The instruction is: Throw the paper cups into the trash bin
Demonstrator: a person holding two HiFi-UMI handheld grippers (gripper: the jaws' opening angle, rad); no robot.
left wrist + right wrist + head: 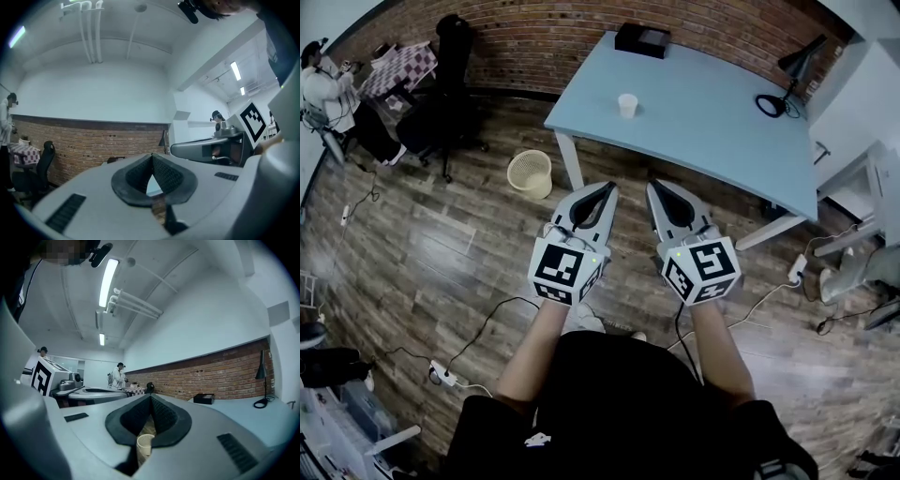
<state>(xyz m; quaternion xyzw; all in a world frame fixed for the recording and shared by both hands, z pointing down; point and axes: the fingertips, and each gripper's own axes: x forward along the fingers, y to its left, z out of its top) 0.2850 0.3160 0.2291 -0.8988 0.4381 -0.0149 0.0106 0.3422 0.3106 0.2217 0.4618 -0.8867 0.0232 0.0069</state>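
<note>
A white paper cup (627,105) stands upright on the light blue table (703,122), toward its left part. On the wooden floor left of the table's leg sits the cream mesh trash bin (530,173); it also shows low between the jaws as the trash bin (146,444) in the right gripper view. My left gripper (607,188) and right gripper (656,186) are held side by side in front of the table's near edge. Both are shut, with nothing in them. The left gripper (152,157) and the right gripper (150,398) each show their pads meeting at the tips.
A black box (642,39) and a black desk lamp (778,94) stand on the table's far side. A dark office chair (441,103) and a person (328,94) are at the far left. Cables and a power strip (445,375) lie on the floor. White furniture (862,122) stands at the right.
</note>
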